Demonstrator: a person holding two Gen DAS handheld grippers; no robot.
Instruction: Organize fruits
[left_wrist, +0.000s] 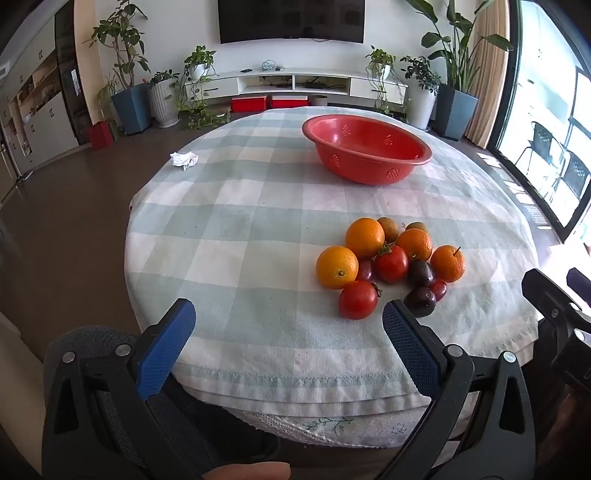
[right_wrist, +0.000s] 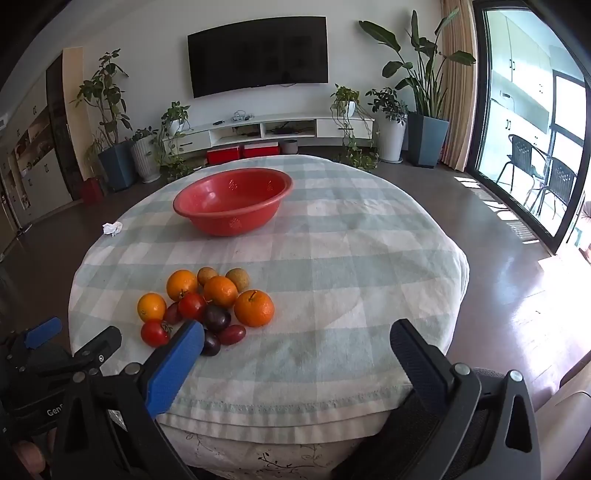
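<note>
A: Entry. Where is the fruit?

B: 1 loose pile (left_wrist: 391, 264) on the checked cloth of the counter (left_wrist: 240, 236), near the front edge: 4 oranges, 2 tomatoes, dark plums, 2 small brownish fruits behind. The red bowl (left_wrist: 365, 147) sits well apart toward the far side and looks empty.

A: Fingers?

B: Left gripper (left_wrist: 288, 321) spread wide, holding nothing. Right gripper (right_wrist: 295, 339) the same.

A: Which is nearer?

B: Pile lies ahead and right of the left gripper; its right finger tip sits beside the nearest tomato (left_wrist: 358, 300) and a plum (left_wrist: 420, 301). From the right wrist view the pile is ahead and left, partly behind that gripper's left finger. Both are close; I cannot rank them.

A: Axis?

B: Round fruit, none that matters. Judgement: no fruit moved yet; bowl lies straight beyond the pile.
</note>
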